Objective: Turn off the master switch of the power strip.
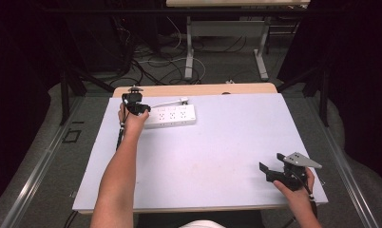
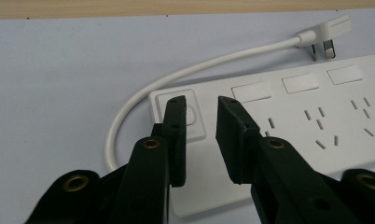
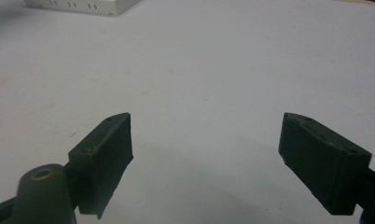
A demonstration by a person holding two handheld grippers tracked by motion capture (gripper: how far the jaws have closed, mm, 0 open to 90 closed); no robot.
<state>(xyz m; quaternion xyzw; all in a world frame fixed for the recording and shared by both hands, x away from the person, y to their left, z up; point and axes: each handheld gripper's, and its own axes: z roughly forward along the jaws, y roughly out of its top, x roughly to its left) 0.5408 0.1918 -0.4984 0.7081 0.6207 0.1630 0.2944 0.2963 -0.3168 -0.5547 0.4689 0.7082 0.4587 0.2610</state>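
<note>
Your left gripper point(image 2: 200, 135) hovers over the power strip point(image 2: 288, 121), jaws narrowly apart; right gripper point(image 3: 204, 154) sits wide open, no readable labels.

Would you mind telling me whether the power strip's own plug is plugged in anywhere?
Unplugged: the plug lies loose on the table behind the power strip, prongs bare.

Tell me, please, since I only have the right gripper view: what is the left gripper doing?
Observer: The left gripper hovers over the switch end of the power strip, its jaws a little apart with nothing between them.
Operator: Thank you. Is the strip's cord plugged in anywhere?
Observer: No, the cord loops round and its plug lies loose on the table beside the strip.
Operator: And where is my right gripper on the table?
Observer: The right gripper sits near the table's near right corner, far from the strip.
</note>
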